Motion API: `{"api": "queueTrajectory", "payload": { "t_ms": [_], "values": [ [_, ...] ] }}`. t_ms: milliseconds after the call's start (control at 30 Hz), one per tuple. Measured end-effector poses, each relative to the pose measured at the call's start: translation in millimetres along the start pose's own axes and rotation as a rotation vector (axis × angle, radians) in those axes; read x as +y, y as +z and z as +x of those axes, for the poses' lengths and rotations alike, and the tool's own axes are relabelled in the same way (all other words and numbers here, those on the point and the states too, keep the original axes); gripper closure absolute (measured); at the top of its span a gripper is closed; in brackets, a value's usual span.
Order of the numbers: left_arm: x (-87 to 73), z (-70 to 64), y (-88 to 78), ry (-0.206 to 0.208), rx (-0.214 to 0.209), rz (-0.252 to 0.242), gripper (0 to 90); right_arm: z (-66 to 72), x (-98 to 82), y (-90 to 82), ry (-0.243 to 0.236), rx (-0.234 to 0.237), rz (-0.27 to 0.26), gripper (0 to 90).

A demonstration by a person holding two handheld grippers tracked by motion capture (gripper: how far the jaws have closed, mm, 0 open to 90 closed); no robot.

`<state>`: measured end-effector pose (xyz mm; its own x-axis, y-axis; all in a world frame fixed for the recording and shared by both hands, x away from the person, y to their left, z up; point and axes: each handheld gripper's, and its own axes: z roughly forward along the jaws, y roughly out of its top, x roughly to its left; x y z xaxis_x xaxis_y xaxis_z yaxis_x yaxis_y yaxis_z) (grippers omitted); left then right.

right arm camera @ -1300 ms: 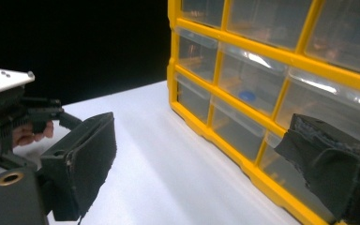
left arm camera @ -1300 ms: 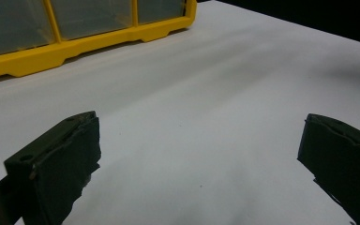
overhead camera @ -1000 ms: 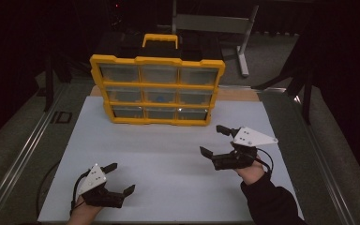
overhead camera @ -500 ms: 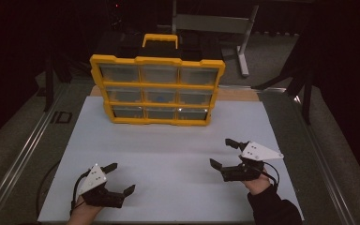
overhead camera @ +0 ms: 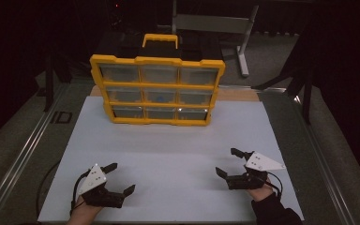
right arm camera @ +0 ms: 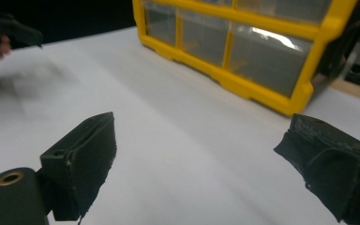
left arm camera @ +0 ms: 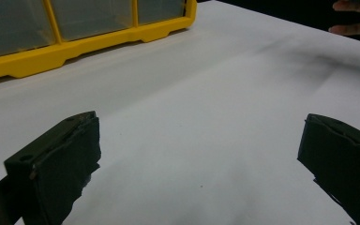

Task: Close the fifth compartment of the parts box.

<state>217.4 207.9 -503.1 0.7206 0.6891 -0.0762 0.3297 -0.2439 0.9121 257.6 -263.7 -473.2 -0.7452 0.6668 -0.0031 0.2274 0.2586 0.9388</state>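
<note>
no legible text or labels

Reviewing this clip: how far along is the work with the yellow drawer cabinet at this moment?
Nothing looks done: every drawer of the yellow drawer cabinet that shows sits closed at the far side of the white mat. In hand: nothing. The left gripper and right gripper are both open and empty, low over the near part of the mat, well apart from the cabinet. Reaching it and working a drawer all remains.

Drawer cabinet (overhead camera: 157,89) behind both claws
</note>
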Motion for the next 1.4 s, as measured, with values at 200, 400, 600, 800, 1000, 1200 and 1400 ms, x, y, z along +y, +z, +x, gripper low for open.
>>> {"api": "queueTrajectory", "payload": {
  "t_ms": [200,400,600,800,1000,1200,1400],
  "values": [
    [0.0,0.0,-0.3,0.000,0.000,-0.002,0.0,-1.9,-14.4,-0.4,-0.003,-0.014,0.023,9.4],
    [0.1,-0.3,-0.1,0.001,-0.001,0.000,0.0,-3.2,-23.7,-2.9,0.029,-0.029,0.044,9.4],
    [0.3,-0.2,-0.4,0.003,0.000,-0.002,0.0,-4.9,-30.9,-5.4,0.038,-0.076,0.074,9.5],
    [0.3,-0.1,-0.3,0.003,0.000,-0.002,0.0,-5.9,-35.2,-7.2,0.036,-0.119,0.104,9.5],
    [0.2,-0.1,-0.1,0.003,0.000,-0.002,0.0,-4.6,-35.7,-7.0,0.013,-0.171,0.121,9.5],
    [0.1,-0.3,0.4,0.004,0.002,0.000,0.0,-4.2,-35.5,-4.9,-0.013,-0.217,0.121,9.4],
    [0.2,-0.2,0.5,0.004,0.001,-0.001,0.0,-1.2,-35.9,-3.0,-0.012,-0.199,0.110,9.5]
  ]
}}
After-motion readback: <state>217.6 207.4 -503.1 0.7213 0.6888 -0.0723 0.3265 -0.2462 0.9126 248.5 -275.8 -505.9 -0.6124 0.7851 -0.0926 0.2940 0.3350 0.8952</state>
